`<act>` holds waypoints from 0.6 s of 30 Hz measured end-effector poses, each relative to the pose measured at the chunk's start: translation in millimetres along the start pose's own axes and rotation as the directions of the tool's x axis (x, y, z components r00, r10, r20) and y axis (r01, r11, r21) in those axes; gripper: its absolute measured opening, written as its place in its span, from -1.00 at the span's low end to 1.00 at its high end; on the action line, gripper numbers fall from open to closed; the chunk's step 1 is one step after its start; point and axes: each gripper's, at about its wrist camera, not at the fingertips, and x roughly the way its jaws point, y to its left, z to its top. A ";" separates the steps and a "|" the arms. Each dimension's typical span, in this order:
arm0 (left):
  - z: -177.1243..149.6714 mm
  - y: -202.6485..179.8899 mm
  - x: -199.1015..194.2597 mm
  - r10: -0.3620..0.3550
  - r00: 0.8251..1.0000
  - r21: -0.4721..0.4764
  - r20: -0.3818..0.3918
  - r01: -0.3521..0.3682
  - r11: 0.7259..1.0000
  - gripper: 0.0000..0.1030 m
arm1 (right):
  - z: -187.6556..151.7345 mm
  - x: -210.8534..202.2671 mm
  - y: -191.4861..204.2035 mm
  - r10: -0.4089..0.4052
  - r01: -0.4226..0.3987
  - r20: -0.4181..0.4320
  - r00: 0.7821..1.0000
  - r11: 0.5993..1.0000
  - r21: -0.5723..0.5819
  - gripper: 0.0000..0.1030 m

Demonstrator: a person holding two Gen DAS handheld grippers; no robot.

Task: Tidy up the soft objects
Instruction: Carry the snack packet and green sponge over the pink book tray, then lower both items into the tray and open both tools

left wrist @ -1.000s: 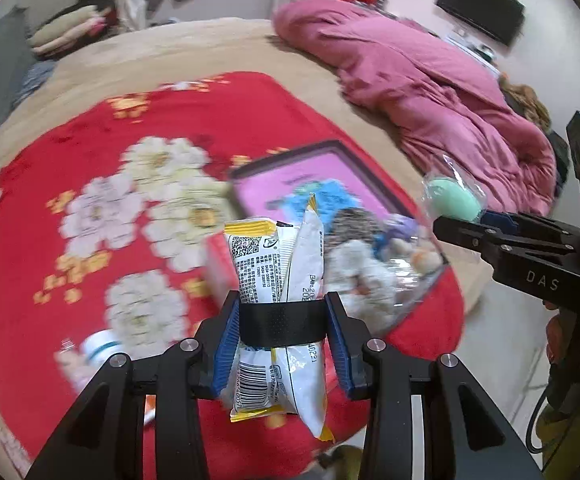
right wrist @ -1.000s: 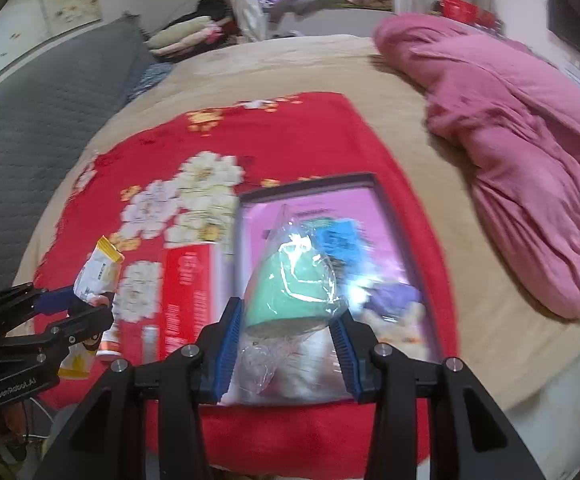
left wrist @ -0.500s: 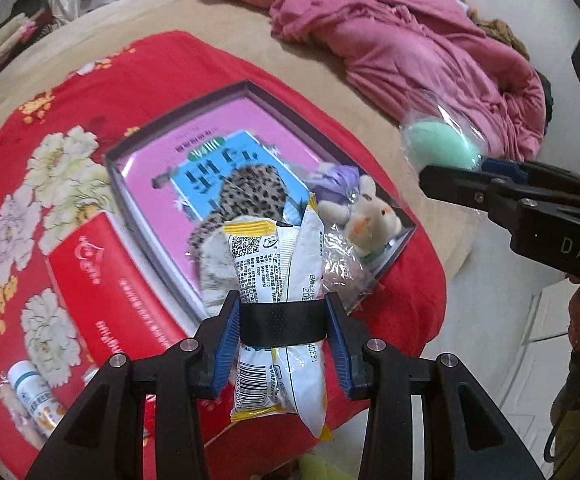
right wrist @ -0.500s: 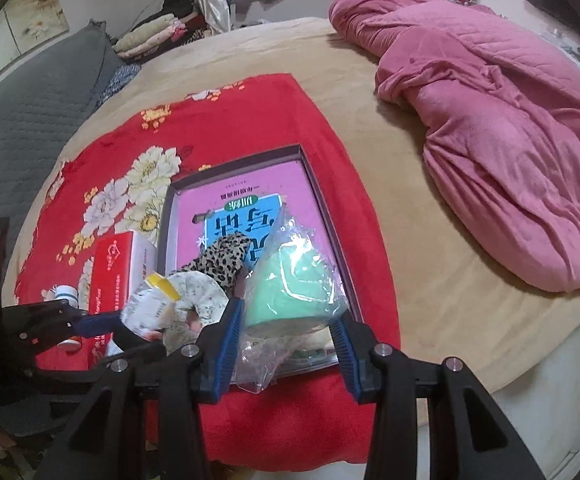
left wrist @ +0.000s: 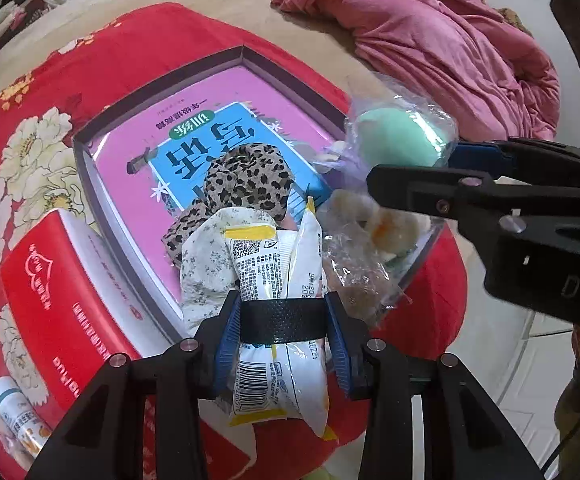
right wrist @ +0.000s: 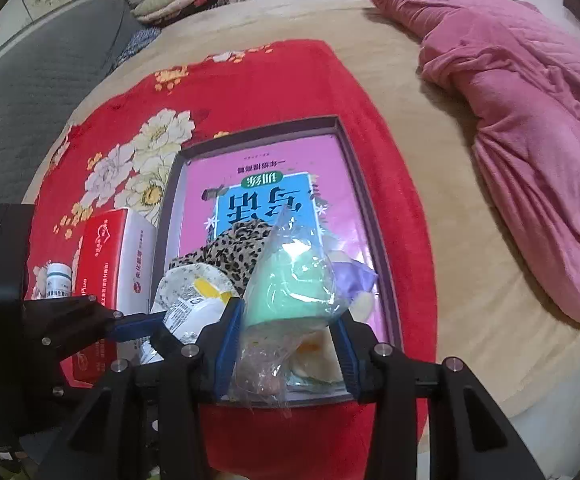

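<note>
Bed [right wrist: 430, 240]: I see a tan sheet under everything, with a rumpled pink quilt [right wrist: 530, 112] lying well apart on its far right side.
Red blanket [right wrist: 250, 92]: a flowered spread on the bed; the box and the loose items rest on it.
Box [right wrist: 364, 200]: a shallow dark-rimmed tray with a pink printed bottom, open side up, on the blanket's near right part.
Red carton [left wrist: 46, 292]: lies flat on the blanket, just beside the box's left wall.
Leopard cloth [left wrist: 246, 180]: bunched inside the box near its middle; a pale flowered cloth [left wrist: 206, 264] sits against it on the near side.
Left gripper [left wrist: 283, 320]: I have it clamped on a white and yellow snack packet [left wrist: 278, 280], fingers pressed into both sides. The packet stands upright between the fingers, its top over the near edge of the box and above the flowered cloth.
Right gripper [right wrist: 288, 332]: closed around a clear plastic bag holding a green sponge [right wrist: 294, 276]. The bag bulges up out of the fingers and hangs over the near right corner of the box, just beside the left gripper's packet.
Small bottle [right wrist: 59, 276]: a white bottle on the blanket left of the red carton.
</note>
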 end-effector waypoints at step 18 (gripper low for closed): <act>-0.8 10.1 11.5 -0.050 0.999 -0.016 0.003 0.050 0.999 -0.19 | 19.9 58.3 9.4 0.006 -0.008 -0.139 0.990 1.000 -0.012 -0.15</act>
